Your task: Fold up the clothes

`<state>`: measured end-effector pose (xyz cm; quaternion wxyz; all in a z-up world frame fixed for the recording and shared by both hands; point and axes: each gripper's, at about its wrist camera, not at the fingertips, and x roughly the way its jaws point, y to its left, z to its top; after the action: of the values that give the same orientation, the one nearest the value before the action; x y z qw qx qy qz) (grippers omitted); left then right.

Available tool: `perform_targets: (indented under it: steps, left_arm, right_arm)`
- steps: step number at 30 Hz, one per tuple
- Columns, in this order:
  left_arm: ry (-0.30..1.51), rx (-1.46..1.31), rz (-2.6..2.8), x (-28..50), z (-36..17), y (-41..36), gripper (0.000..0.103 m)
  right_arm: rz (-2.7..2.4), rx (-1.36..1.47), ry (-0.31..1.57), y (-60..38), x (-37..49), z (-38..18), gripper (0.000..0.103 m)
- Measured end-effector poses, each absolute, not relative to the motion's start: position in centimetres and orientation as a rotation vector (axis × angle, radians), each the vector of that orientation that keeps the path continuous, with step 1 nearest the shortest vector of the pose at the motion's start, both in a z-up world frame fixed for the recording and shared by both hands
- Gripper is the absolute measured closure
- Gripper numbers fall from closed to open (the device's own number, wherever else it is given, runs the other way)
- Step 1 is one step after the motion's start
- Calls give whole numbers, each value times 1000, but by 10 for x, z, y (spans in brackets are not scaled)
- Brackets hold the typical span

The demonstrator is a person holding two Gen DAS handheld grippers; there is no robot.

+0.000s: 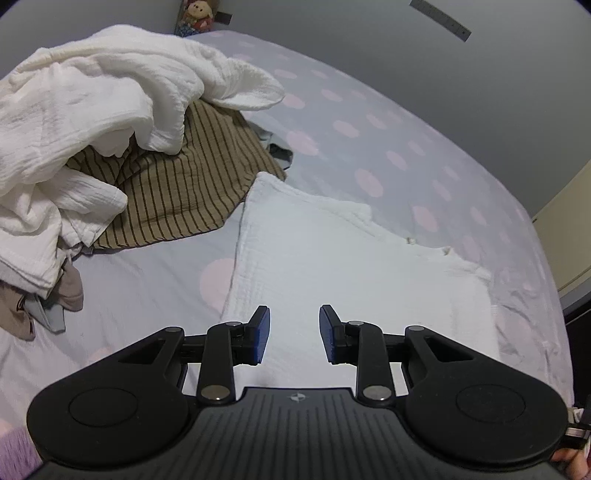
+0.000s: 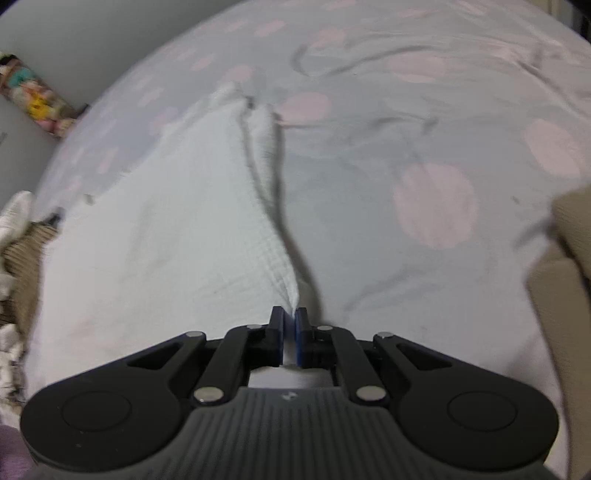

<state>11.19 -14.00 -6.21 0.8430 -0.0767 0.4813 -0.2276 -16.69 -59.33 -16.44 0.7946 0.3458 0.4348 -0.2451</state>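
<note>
A white crinkled garment lies spread flat on the bed. My left gripper is open and empty, hovering just above its near part. In the right wrist view the same white garment fills the left half. My right gripper is shut on its right edge, and the cloth rises in a ridge from the pads. The view is blurred.
A pile of clothes sits at the left: a rumpled white piece over a brown striped one. The bed sheet is grey with pink dots. A stuffed toy stands by the wall. A beige object is at the right.
</note>
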Motion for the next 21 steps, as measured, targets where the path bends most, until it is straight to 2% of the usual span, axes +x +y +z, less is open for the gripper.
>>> perform_targets:
  steps: [7, 9, 10, 11, 12, 14, 21]
  left_arm:
    - [990, -179, -489, 82, -50, -144, 77]
    - [978, -186, -494, 73, -47, -147, 76]
    - [970, -189, -496, 68, -46, -148, 75]
    - [957, -187, -498, 64, -44, -149, 71]
    - [947, -187, -496, 59, -43, -151, 69]
    - [926, -180, -483, 49, -39, -156, 64]
    - [889, -162, -527, 28, -26, -169, 63]
  right_arm:
    - [-538, 683, 996, -586, -160, -170, 95]
    - [-525, 712, 967, -588, -164, -170, 88]
    - [-520, 730, 944, -589, -168, -168, 88]
    - [-514, 748, 920, -591, -172, -165, 85]
    - [-508, 765, 896, -592, -176, -163, 77]
    - [-499, 770, 868, -591, -178, -159, 71]
    - [-487, 719, 891, -589, -173, -163, 71]
